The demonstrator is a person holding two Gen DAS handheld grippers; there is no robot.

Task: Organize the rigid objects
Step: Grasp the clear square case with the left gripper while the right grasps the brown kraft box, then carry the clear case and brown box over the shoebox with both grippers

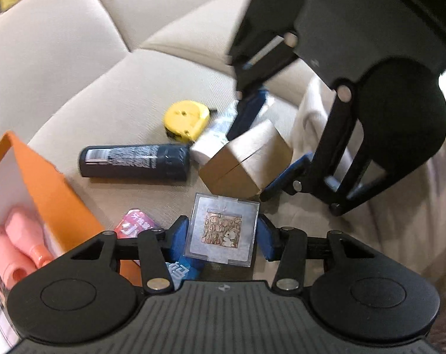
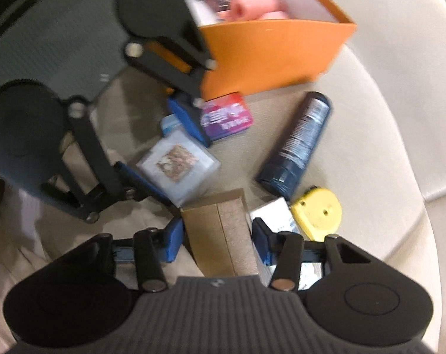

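Observation:
My left gripper [image 1: 221,236] is shut on a flat clear square case with a brown picture [image 1: 221,231], which also shows in the right wrist view [image 2: 178,163]. My right gripper [image 2: 218,242] is shut on a tan cardboard box [image 2: 223,233], seen in the left wrist view [image 1: 246,159] between its blue pads. On the beige sofa cushion lie a dark blue tube [image 1: 134,162], a yellow tape measure [image 1: 186,121], a white box [image 2: 274,215] and a pink-purple pack [image 2: 227,116]. An orange box [image 2: 270,56] holds pink rollers [image 1: 13,247].
The orange box [image 1: 54,194] stands at the left of the left wrist view, close to my left gripper. A white cloth [image 1: 311,124] lies under the right gripper. A blue packet [image 1: 183,270] lies beneath the clear case. The sofa back [image 1: 60,44] rises behind.

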